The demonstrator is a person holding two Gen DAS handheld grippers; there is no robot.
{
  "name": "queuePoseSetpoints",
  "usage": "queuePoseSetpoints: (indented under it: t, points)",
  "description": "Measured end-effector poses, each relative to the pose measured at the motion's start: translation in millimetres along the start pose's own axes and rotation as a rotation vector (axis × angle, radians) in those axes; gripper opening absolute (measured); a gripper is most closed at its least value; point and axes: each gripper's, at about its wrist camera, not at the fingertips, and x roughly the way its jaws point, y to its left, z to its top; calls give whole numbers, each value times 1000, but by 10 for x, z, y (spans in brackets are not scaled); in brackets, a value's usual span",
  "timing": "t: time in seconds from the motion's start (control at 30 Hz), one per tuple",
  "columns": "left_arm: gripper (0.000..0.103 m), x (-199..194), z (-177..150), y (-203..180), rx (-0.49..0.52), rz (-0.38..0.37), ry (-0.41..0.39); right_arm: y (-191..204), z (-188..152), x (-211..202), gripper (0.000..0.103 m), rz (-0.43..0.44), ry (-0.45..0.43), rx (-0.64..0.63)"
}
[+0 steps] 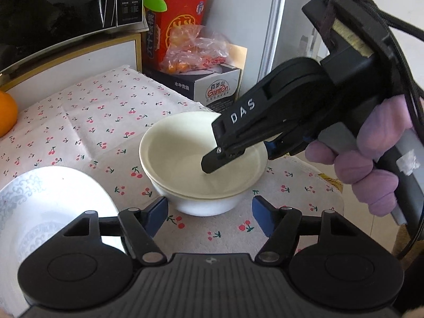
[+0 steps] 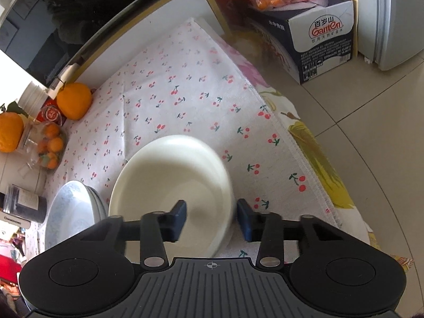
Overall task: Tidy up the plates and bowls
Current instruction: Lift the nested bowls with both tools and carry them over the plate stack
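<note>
Two white bowls (image 1: 204,169) sit nested on the cherry-print cloth; they also show in the right wrist view (image 2: 169,182). My right gripper (image 2: 210,218) is open, its jaws straddling the bowls' near rim, one finger inside and one outside. In the left wrist view it (image 1: 238,148) reaches down into the top bowl. My left gripper (image 1: 209,214) is open and empty, just in front of the bowls. A stack of patterned white plates (image 1: 45,212) lies to the left, also in the right wrist view (image 2: 71,212).
An orange (image 2: 74,100) and a jar of small fruit (image 2: 49,145) stand at the table's left. A microwave (image 1: 66,2) is behind. A Ganten carton (image 2: 323,42) with bagged oranges (image 1: 196,50) stands on the floor beyond the table edge (image 2: 304,159).
</note>
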Motion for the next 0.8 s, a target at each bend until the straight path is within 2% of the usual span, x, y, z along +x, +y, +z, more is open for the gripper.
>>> queuePoseSetpoints:
  t: [0.13, 0.57, 0.8]
  points:
    - [61, -27, 4, 32, -5, -2, -8, 20, 7, -4, 33, -11, -7, -1]
    - [62, -150, -9, 0, 15, -7, -36, 76, 12, -55, 33, 0, -16, -3]
    - [73, -90, -15, 3, 10, -5, -9, 51, 11, -10, 32, -11, -1, 1]
